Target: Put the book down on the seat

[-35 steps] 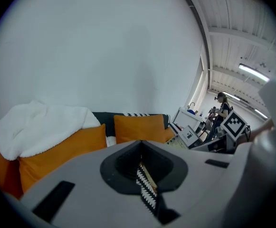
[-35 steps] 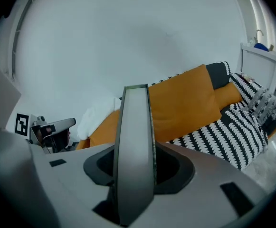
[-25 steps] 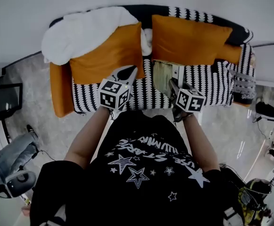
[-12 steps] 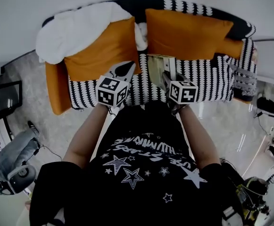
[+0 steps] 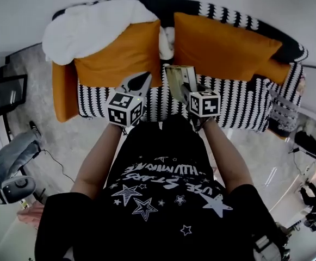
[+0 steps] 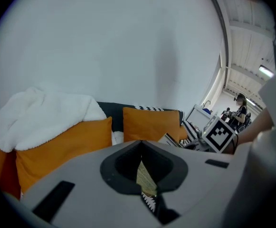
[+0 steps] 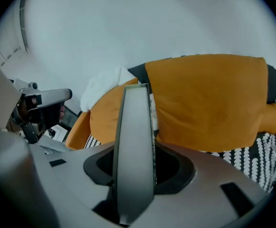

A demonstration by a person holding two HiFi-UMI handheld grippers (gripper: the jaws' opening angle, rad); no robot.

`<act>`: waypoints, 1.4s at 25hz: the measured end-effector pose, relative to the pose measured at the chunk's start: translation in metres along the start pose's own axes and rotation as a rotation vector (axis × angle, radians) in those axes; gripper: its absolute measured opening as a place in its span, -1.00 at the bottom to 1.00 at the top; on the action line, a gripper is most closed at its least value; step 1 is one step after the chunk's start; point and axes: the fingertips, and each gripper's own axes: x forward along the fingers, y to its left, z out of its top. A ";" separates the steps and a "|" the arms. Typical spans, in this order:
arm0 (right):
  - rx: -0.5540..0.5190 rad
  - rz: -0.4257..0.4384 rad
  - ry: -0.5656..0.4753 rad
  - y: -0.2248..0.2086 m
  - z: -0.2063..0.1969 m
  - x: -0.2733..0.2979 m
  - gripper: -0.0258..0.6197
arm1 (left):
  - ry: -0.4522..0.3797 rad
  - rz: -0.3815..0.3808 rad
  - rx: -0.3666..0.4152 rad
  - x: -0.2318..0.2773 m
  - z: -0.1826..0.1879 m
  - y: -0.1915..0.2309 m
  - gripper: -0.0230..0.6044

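The right gripper (image 5: 187, 89) was clamped on the book (image 5: 177, 75), held on edge. The left gripper (image 5: 141, 84) was empty, jaws together. Within the last second the book had shifted left, toward the gap between the two orange cushions (image 5: 119, 58). It remained above the middle of the striped seat (image 5: 239, 99), so lowering was judged still pending. A white blanket (image 5: 92, 29) covered the sofa's back left corner. An office chair (image 5: 8, 173) stood nearby.

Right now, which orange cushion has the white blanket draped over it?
The left cushion in the head view: the white blanket lies over its top, the right cushion is bare.
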 end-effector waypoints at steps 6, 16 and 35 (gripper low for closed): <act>-0.058 0.032 0.067 -0.006 0.005 0.034 -0.38 | 0.026 0.034 -0.011 0.020 -0.004 0.010 -0.90; -0.155 0.074 0.152 -0.007 0.013 0.082 -0.38 | 0.055 0.048 -0.003 0.037 -0.006 0.026 -0.90; -0.141 -0.182 0.052 -0.068 0.037 0.053 -0.12 | 0.045 -0.015 0.009 0.040 -0.002 0.008 -0.90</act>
